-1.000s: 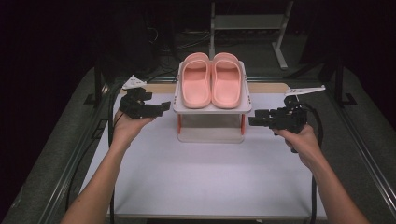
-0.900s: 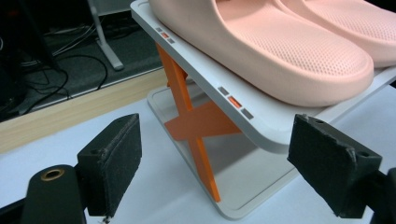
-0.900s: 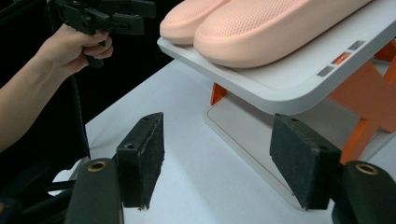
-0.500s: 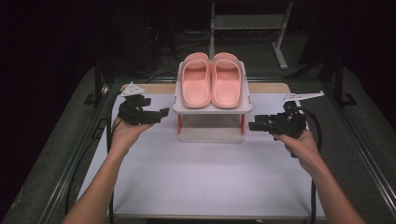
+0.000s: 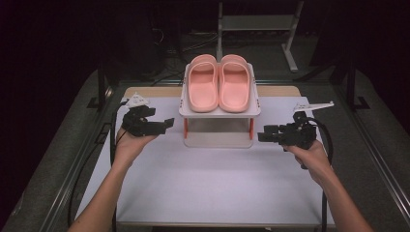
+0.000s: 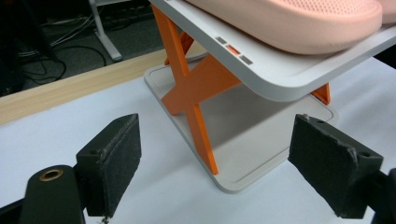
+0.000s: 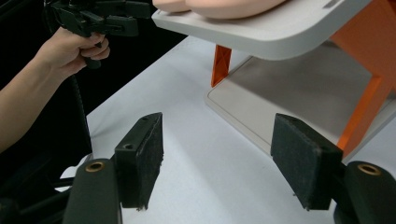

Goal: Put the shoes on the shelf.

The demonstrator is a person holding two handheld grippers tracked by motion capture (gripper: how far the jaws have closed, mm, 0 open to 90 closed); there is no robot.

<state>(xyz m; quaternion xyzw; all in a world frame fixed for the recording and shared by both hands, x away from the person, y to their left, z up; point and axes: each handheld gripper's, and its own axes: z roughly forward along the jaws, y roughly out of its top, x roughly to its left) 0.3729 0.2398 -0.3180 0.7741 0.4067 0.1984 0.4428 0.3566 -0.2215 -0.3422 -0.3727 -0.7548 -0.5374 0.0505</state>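
Two pink slippers lie side by side on the top shelf of a small white rack with orange legs, at the far middle of the table. My left gripper hovers just left of the rack, jaws wide apart and empty, pointing toward it. My right gripper hovers just right of the rack, also open and empty. In the left gripper view, a slipper's edge overhangs the shelf. In the right gripper view, the other hand and its gripper are beyond the rack.
The white tabletop spreads toward me, with a wooden strip along its far edge. The rack's lower tray holds nothing. Black cables trail from both grippers. A grey metal stand rises behind the table.
Both grippers have drawn back from the rack's sides toward me and slightly outward. The slippers and rack have not moved.
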